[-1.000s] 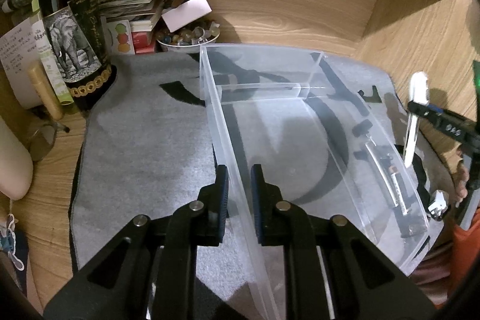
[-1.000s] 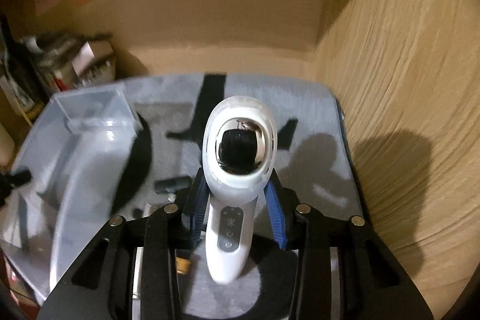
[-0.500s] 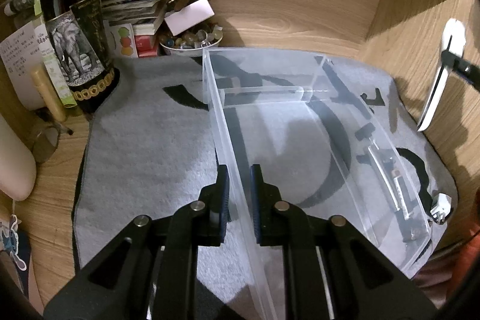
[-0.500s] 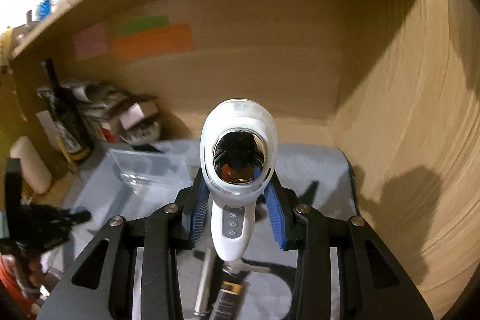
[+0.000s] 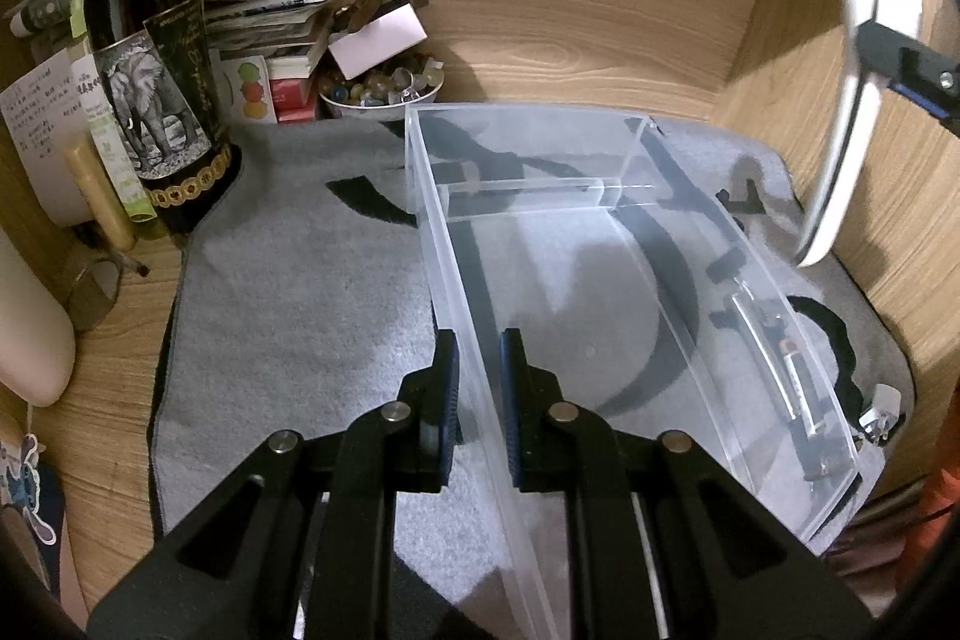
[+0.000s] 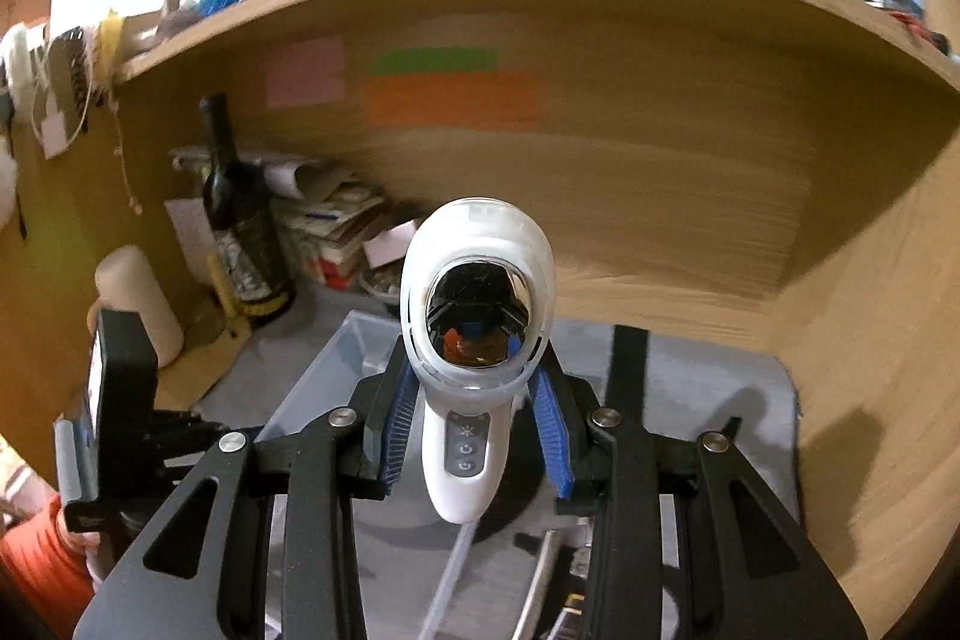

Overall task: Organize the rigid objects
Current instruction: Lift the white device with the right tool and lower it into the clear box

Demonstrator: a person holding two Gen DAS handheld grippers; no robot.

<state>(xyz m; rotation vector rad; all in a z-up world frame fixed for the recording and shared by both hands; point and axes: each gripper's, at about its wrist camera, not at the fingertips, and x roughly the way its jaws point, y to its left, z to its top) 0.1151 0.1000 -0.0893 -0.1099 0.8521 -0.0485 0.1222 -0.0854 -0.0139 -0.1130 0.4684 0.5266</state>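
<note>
i have the left gripper (image 5: 477, 388) clamped on the near side wall of the clear plastic bin (image 5: 630, 142), its two pads pinching the thin wall low in the centre of the left wrist frame, which steadies the bin on the grey mat (image 5: 288, 304). the right gripper (image 6: 477, 418) is closed around the neck of a white handheld device (image 6: 474, 340) with a shiny oval face and a strip of buttons down its handle; the blue pads press on either side of it in the middle of the right wrist frame. in the left wrist frame i see the same device at the upper right edge, held in the air above the mat and to the right of the bin, not over it.

as for progress, i judge the job is barely begun. the bin looks empty: its floor shows only the mat's black pattern through the plastic. a few slim items, a metal rod-like piece (image 5: 774, 358) among them, appear to lie on the mat just beyond the bin's right wall, seen through it, though i cannot be sure none of them is inside. a small metal clip-like thing (image 5: 879, 406) sits at the mat's lower right corner.

what is left, as i read it: carry the device over the bin, set it down in one compartment, then collect the loose pieces. the bottle (image 5: 150, 58) and paper clutter at upper left look like bystanders.
</note>
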